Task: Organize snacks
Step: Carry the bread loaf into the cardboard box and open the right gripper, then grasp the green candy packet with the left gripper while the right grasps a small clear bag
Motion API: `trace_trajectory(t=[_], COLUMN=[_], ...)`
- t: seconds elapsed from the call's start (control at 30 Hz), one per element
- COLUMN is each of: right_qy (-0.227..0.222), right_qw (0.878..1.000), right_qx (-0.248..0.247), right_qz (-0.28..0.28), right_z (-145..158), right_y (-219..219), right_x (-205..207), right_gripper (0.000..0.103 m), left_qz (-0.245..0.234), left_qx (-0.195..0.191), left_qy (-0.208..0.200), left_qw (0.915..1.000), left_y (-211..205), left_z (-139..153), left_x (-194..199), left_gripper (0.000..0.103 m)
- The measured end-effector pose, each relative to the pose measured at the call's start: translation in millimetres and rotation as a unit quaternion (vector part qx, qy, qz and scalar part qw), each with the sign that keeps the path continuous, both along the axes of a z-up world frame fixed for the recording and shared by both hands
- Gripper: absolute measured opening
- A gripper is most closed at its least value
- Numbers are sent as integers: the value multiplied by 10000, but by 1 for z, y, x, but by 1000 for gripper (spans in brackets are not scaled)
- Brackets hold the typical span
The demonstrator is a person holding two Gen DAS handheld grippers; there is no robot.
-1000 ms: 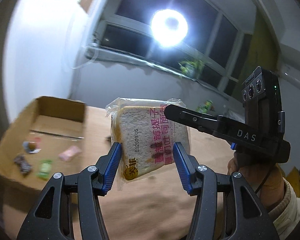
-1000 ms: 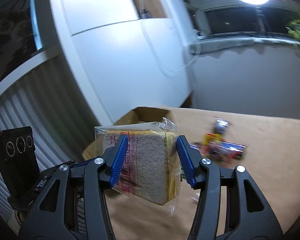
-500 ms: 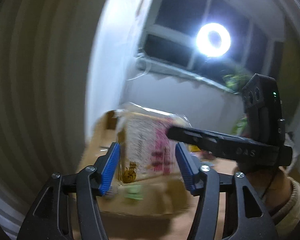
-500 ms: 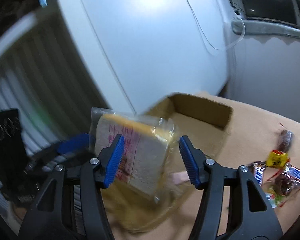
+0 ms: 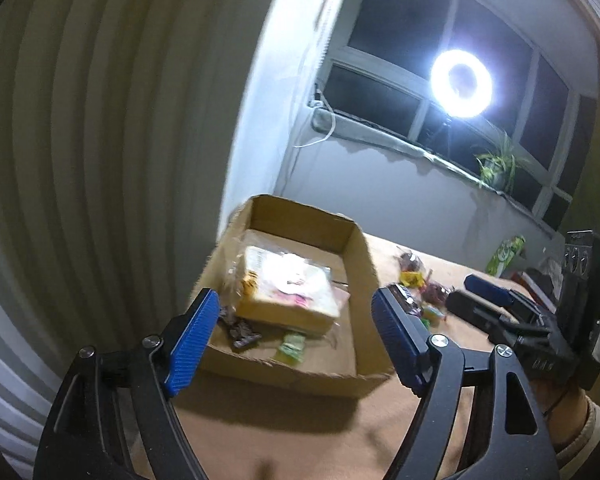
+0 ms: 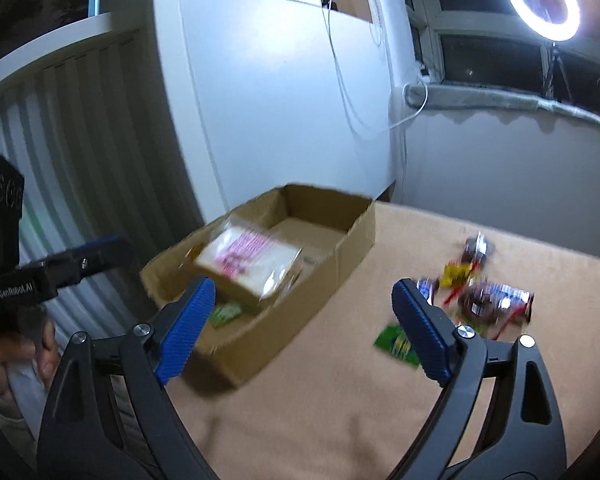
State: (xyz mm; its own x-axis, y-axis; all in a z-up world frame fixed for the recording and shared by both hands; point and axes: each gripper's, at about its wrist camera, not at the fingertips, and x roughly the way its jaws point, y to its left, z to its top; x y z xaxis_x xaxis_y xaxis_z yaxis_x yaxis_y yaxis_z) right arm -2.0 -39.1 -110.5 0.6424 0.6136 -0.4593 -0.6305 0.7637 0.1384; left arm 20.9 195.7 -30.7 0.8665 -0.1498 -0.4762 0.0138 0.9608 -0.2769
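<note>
left gripper (image 5: 296, 332) jaws opening, nothing between | right gripper (image 6: 304, 324) jaws opening, empty | bagged toast (image 5: 288, 290) lying in cardboard box (image 5: 364, 276) | green packet (image 6: 396, 340) showing only right view

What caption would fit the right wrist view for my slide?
Right tool opening, nothing between its pads, above a cardboard box holding packaged bread; loose snacks remain on the table.

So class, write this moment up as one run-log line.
left gripper: opening, empty | right gripper: opening, empty | clear-wrapped sliced bread packet: inside brown cardboard box | small wrapped snacks: on table
</note>
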Motion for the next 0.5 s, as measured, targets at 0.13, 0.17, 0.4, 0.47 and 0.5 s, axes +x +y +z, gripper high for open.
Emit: trace_trajectory(t=[0.13, 0.17, 0.4, 0.47, 0.5], right_qy=[244, 284, 464, 450, 440], right_qw=[9997, 9996, 9980, 9977, 9974], right_qx=[-52, -89, -366, -430, -465], right_qz=[36, 0, -220, -278, -319], right_z=[-15, -19, -44, -46, -46], right_y=[-17, -21, -52, -60, -64], right_x=[-20, -22, -38, -39, -39], right_gripper=[92, 92, 92, 92, 92], left_qz=[-204, -236, -507, -610, -679], left_qx=[81, 93, 199, 233, 246], left_qy=[-59, -60, -13, 37, 59], left_qw=[9997, 9997, 9985, 9979, 9974], left_y=[-20, -24, -48, -58, -62], left_z=[7, 8, 11, 9, 8], left_x=[-11, -11, -13, -10, -8], left_gripper=[79, 79, 79, 79, 79])
